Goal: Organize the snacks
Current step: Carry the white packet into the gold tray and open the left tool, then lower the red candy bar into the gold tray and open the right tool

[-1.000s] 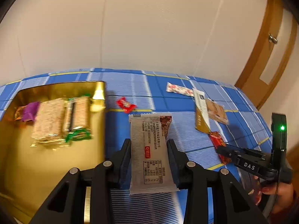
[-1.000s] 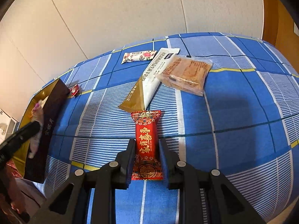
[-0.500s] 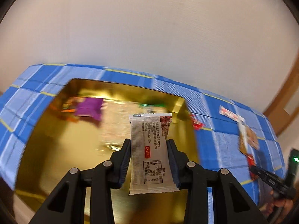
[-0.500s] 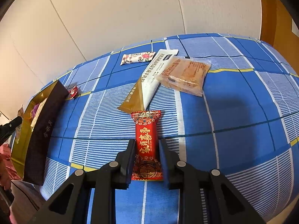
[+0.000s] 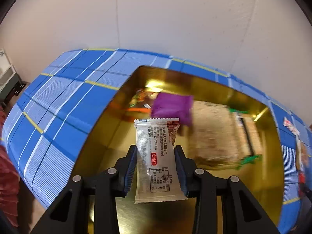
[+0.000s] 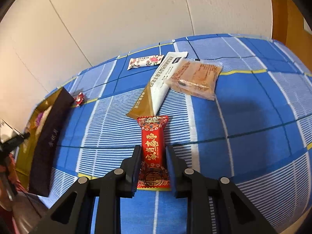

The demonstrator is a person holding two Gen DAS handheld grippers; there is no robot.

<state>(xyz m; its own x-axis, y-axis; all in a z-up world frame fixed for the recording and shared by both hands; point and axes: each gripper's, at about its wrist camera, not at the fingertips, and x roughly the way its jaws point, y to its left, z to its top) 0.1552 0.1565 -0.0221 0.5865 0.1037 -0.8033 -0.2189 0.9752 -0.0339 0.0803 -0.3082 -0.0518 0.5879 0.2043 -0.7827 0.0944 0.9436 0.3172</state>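
Note:
My left gripper (image 5: 155, 154) is shut on a white snack packet (image 5: 156, 159) with a red label and holds it above the gold tin box (image 5: 109, 136). The box holds a purple packet (image 5: 171, 108), cracker packs (image 5: 212, 130) and an orange-green packet (image 5: 142, 97). My right gripper (image 6: 153, 155) is shut on a red candy bar (image 6: 153, 150) over the blue checked cloth (image 6: 253, 126). The box's dark side (image 6: 50, 138) shows at the left of the right wrist view.
On the cloth beyond the right gripper lie a white-and-gold packet (image 6: 161, 83), a clear cracker pack (image 6: 197, 78), a floral packet (image 6: 145, 62) and a small red candy (image 6: 80, 98). A wall stands behind the table. A wooden door (image 6: 288, 13) is at the right.
My left gripper has swung left with the white packet, from over the cloth to over the gold box. The right gripper has stayed almost still, holding the red candy bar.

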